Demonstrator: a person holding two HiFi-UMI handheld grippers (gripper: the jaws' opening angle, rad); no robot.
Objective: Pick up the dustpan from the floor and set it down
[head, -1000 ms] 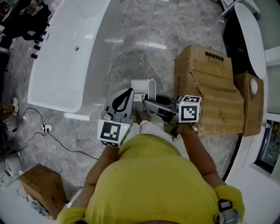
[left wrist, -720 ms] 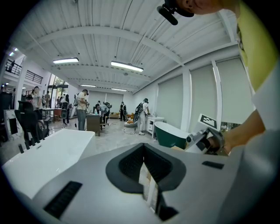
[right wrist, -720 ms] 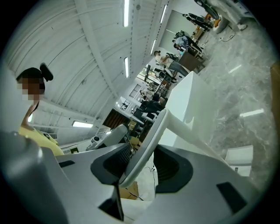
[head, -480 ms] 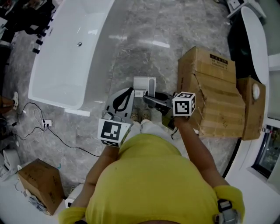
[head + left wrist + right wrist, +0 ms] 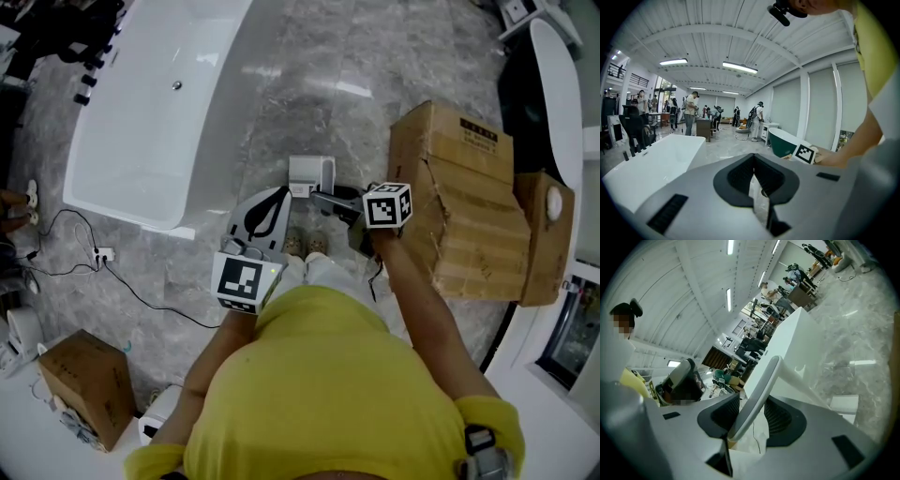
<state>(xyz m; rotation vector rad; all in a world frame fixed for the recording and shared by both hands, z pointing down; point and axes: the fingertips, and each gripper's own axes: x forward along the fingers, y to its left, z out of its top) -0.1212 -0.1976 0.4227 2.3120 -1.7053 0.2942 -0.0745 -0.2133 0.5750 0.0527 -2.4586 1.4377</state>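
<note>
The dustpan [image 5: 310,174] is white with a long pale grey handle [image 5: 761,385]; it hangs low over the marble floor in front of my feet, and I cannot tell whether it touches. My right gripper [image 5: 330,200] is shut on that handle, which runs up between its dark pads in the right gripper view, with the pan [image 5: 843,405] showing at lower right. My left gripper [image 5: 272,202] is held beside it to the left, jaws together with nothing between them [image 5: 757,176].
A white bathtub [image 5: 150,112] lies at the left. Stacked cardboard boxes [image 5: 459,197] stand close on the right, with a dark tub [image 5: 534,84] behind them. A small box [image 5: 80,380] and cables [image 5: 112,277] lie at lower left. People stand far across the hall.
The right gripper has sunk toward the floor with the dustpan, its marker cube now smaller and farther from my head. The left gripper has barely shifted.
</note>
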